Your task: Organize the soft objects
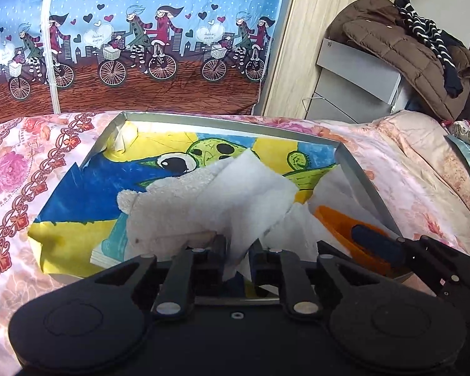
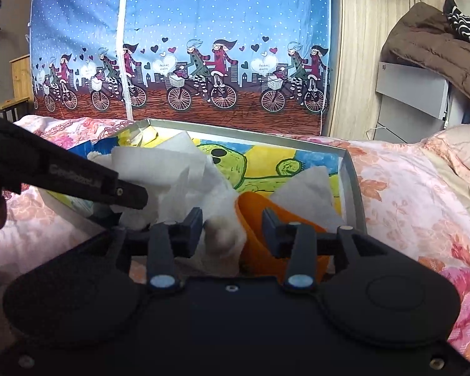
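A shallow grey-rimmed tray [image 1: 357, 172] lies on the bed, lined with a bright drawing of a green figure. In it a white plush bear [image 1: 159, 216] lies under a crumpled white sheet [image 1: 250, 194]. Beside them is an orange cup [image 1: 332, 219]. My left gripper [image 1: 239, 247] hangs low over the tray's near side, jaws slightly apart, with a corner of the white sheet in the gap. My right gripper [image 2: 232, 228] stands open over a bit of the plush [image 2: 222, 235] and the orange cup's [image 2: 253, 216] rim. The left gripper's finger [image 2: 131, 194] reaches in from the left.
The tray rests on a pink floral bedspread [image 1: 31, 188]. Behind the bed stands a fabric wardrobe [image 1: 141, 31] printed with cyclists, then a wooden closet door [image 1: 313, 31]. At the right, a brown jacket [image 1: 407, 50] is heaped on a grey panel [image 1: 354, 72].
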`<action>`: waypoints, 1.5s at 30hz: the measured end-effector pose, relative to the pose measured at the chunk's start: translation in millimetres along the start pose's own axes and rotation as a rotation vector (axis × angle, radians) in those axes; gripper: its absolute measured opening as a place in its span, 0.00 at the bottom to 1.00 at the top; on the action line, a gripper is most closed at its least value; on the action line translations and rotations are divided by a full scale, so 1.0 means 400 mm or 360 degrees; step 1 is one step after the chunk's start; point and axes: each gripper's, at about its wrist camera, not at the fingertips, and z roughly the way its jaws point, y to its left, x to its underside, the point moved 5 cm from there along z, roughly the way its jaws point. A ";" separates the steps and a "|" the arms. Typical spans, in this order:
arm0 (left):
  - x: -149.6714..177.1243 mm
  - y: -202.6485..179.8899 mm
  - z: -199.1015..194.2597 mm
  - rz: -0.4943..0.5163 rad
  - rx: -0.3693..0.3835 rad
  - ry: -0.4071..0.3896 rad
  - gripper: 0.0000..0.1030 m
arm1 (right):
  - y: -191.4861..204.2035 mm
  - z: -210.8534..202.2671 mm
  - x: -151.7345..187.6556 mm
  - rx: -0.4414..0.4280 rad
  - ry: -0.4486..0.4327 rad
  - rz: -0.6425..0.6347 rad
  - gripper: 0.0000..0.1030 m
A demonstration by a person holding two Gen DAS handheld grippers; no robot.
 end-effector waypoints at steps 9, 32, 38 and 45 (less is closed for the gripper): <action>0.010 0.020 -0.089 -0.0037 0.0038 -0.0048 0.52 | -0.024 -0.030 -0.023 0.0024 -0.0007 -0.0013 0.77; 0.114 -0.009 -0.585 0.0045 -0.0090 -0.0576 0.86 | -0.017 -0.412 -0.089 0.0097 -0.0241 -0.0036 1.00; 0.189 -0.020 -0.678 0.0046 -0.0129 -0.0625 0.94 | 0.000 -0.514 -0.055 0.0154 -0.0332 -0.0003 1.00; 0.270 -0.033 -0.770 0.0034 -0.0144 -0.0660 0.99 | 0.028 -0.616 -0.003 0.0159 -0.0364 0.0040 1.00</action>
